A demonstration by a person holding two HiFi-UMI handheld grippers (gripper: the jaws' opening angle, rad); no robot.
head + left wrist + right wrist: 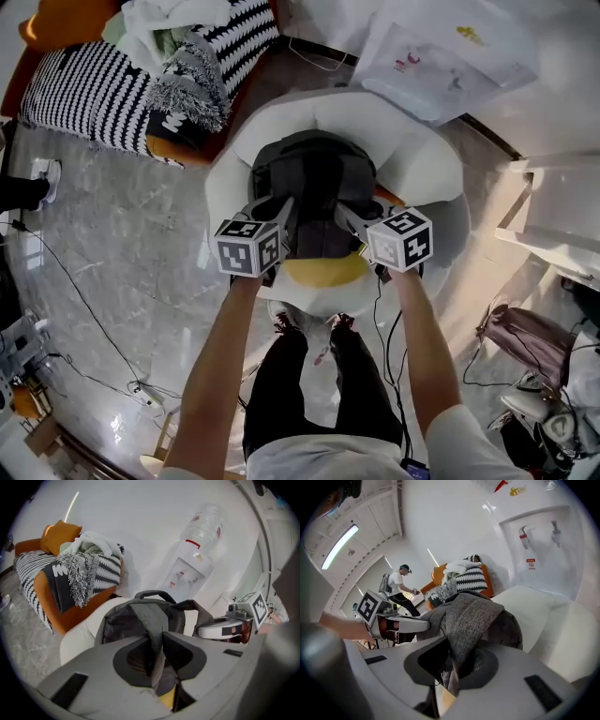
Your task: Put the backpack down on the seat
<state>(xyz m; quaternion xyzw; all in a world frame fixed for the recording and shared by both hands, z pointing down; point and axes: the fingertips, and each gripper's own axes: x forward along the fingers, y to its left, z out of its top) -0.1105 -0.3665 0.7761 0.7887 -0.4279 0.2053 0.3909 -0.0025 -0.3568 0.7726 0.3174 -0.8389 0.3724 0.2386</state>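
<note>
Lowering backpack (314, 178) onto seat (424, 155): to be kept level | left gripper (157, 654) clamped on left strap (149, 620) | right gripper (457, 660) clamped on right strap (469, 613) | straps to be released once settled

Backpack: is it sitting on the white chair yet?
Nearly. Done: the backpack is over the white seat. In hand: the left gripper and right gripper each clamp a shoulder strap. Left: settle it fully (I can't tell if it rests there), then let go.
</note>
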